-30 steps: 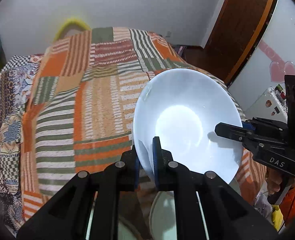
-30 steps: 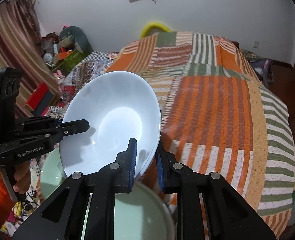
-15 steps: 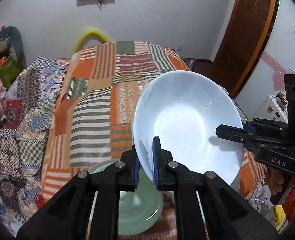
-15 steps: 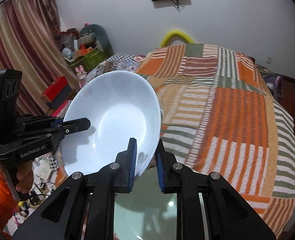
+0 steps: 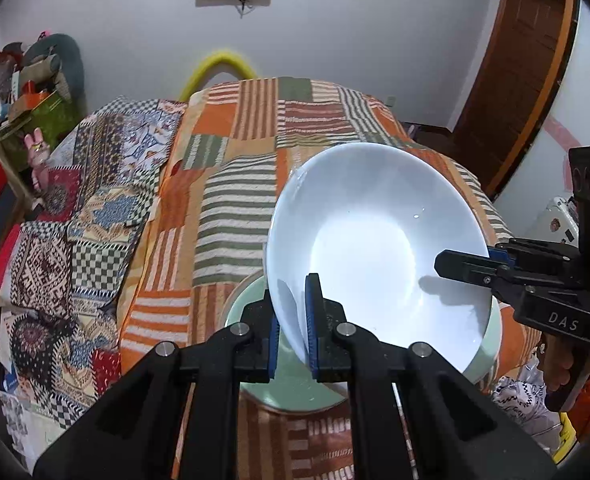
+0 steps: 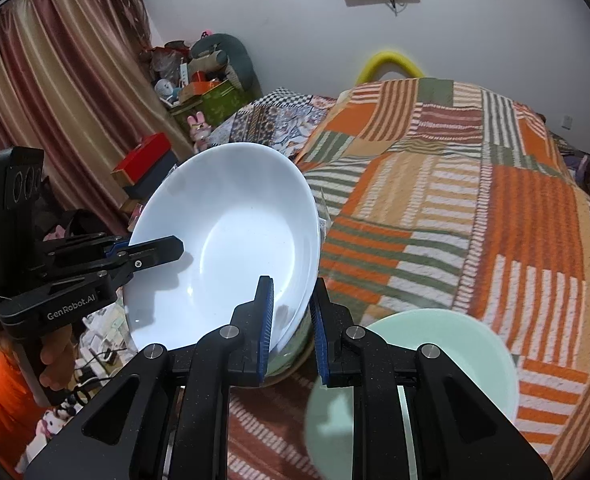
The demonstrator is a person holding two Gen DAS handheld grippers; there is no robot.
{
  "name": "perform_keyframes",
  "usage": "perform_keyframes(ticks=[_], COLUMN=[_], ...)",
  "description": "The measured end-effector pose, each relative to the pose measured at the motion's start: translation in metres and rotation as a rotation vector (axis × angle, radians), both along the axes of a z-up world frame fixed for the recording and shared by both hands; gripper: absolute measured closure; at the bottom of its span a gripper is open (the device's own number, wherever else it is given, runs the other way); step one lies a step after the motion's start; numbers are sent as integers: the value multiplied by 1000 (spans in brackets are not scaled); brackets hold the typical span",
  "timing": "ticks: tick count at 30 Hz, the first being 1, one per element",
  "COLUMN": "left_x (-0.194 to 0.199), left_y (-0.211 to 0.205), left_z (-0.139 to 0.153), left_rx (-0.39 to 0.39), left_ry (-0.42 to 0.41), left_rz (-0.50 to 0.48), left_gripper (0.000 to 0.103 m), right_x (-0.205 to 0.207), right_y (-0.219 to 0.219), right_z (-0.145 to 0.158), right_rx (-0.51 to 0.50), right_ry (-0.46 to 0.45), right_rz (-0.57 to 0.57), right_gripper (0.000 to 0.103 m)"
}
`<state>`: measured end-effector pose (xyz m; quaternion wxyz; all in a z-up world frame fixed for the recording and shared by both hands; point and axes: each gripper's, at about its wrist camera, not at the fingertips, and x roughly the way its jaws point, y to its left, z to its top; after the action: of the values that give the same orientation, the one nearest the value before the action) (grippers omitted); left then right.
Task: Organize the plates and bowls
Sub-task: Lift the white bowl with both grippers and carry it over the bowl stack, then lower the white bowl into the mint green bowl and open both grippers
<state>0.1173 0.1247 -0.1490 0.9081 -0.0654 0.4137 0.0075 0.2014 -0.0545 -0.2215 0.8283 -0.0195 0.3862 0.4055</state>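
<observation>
Gripping opposite edges of 1 white bowl [image 5: 379,256], both grippers hold it tilted in the air above the patchwork blanket [image 5: 235,184]. The left gripper [image 5: 293,320] has its 2 fingers [image 5: 313,312] closed nearly together on the near rim, 1 blue pad inside the bowl and 1 outside. The right gripper [image 6: 291,316] is clamped the same way on the opposite rim, its pads pinching the bowl's edge; its fingers stand slightly wider apart than the left pair.

In the left wrist view the right gripper reaches in from the right side, its tip lying over the bowl's rim. Below and behind the left fingers a pale green bowl [image 5: 291,392] sits on the blanket, partly hidden by the white bowl. In the right wrist view a pale green bowl [image 6: 447,344] lies just right of the right fingers, low on the blanket, blurred. A hand [image 6: 57,364] in an orange sleeve [image 6: 3,408] grips the left gripper's handle.
</observation>
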Motion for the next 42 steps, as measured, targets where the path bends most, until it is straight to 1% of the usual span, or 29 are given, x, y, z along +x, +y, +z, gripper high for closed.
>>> perform_keyframes(ticks=[7,26,35,38,42], left_x=[-4,3,1,2,4], left_y=[14,41,48,48,43], left_z=[-18,-87,-103,-104,-106], left_rx=[-21,-71,-85,-73,-16], left_ry=[26,153,179,176,176], left_rz=[24,49,64,67,73], left_gripper=[93,92,92,91,88], right_x=[-1,0,-3,-4,-4], right_y=[14,44,54,56,59], right_z=[-14,-62,-73,-73,-73], right_rx=[-9,-111,-148,-160,-168], right_ry=[38,140,165,153,149], right_rz=[13,37,55,57,59], right_gripper=[86,86,85,85,83])
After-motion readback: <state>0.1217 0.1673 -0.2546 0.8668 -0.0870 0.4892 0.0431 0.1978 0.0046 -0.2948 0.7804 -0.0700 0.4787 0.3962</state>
